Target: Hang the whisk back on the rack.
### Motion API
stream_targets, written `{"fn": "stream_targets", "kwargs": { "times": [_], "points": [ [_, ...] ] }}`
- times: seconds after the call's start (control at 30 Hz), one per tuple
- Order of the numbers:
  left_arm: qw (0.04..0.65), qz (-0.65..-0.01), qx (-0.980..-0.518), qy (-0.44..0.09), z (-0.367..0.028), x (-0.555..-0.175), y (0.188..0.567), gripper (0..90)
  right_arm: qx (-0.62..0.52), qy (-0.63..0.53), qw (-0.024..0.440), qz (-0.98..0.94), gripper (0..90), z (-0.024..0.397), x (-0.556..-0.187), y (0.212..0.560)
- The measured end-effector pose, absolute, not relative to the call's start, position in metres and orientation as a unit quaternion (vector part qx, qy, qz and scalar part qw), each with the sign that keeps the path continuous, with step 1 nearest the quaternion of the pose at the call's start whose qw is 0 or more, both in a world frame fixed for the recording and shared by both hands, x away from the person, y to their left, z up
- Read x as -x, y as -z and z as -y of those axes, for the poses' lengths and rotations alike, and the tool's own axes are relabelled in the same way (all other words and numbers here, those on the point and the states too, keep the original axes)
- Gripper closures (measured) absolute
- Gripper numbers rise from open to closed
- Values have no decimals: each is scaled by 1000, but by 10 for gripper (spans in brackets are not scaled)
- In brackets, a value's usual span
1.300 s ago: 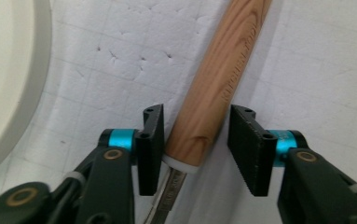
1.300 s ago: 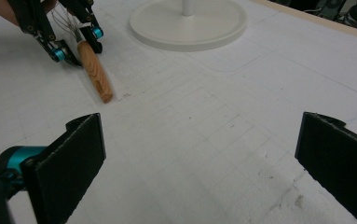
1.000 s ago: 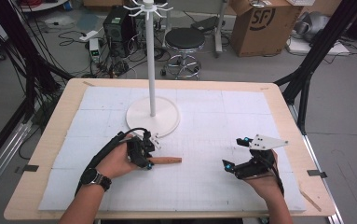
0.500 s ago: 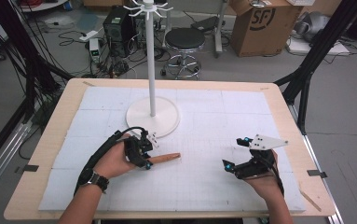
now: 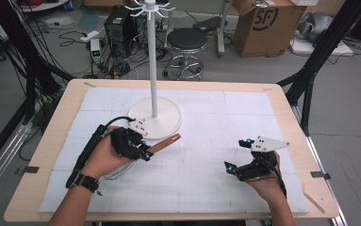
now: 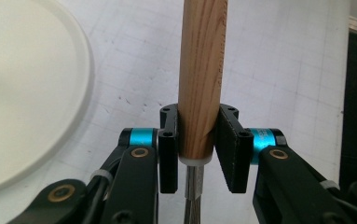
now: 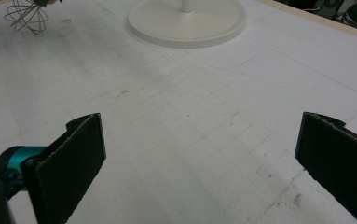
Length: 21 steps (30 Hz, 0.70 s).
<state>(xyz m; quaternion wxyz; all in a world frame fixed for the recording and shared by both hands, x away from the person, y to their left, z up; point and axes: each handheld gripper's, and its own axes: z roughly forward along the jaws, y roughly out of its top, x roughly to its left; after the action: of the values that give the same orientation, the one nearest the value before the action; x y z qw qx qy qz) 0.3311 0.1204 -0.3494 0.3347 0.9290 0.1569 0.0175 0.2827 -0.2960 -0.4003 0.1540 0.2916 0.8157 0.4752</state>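
A whisk with a wooden handle [image 5: 165, 142] is lifted off the white mat, its handle end pointing up and right toward the stand's base. My left gripper [image 5: 146, 153] is shut on that handle; in the left gripper view both pads press the wood [image 6: 203, 70] just above its metal collar. The wire head [image 5: 116, 172] hangs under the person's left hand and also appears far off in the right gripper view as wire loops [image 7: 27, 16]. My right gripper [image 5: 234, 154] rests low at the mat's right, its jaws wide apart with nothing between them [image 7: 199, 154].
A white hook stand with a round base [image 5: 166, 125] and tall pole [image 5: 152, 61] stands at the mat's middle back, just beyond the whisk. The base shows in the gripper views too [image 6: 27, 93] [image 7: 188, 21]. A wooden table rim [image 5: 305, 141] frames the mat.
The left hand has risen and taken the whisk off the mat, with the handle now tilting up toward the stand's base. The right hand has kept still.
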Motion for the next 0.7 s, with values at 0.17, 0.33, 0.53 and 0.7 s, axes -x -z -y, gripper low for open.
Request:
{"fn": "stream_targets", "kwargs": {
  "times": [0.17,0.33,0.53,0.7],
  "points": [
    [356,-158,-920,-35,-126,-332,326,720,-291,-479,155,-814,5,297,-283,400],
    [383,-164,-908,-40,-131,-332,311,722,-291,-480,154,-813,5,298,-282,400],
    [414,-169,-894,-35,-135,-334,300,723,-292,-481,155,-812,5,298,-282,399],
    [430,-178,-884,-29,-141,-336,294,724,-291,-481,154,-813,5,298,-282,399]
  ]
}}
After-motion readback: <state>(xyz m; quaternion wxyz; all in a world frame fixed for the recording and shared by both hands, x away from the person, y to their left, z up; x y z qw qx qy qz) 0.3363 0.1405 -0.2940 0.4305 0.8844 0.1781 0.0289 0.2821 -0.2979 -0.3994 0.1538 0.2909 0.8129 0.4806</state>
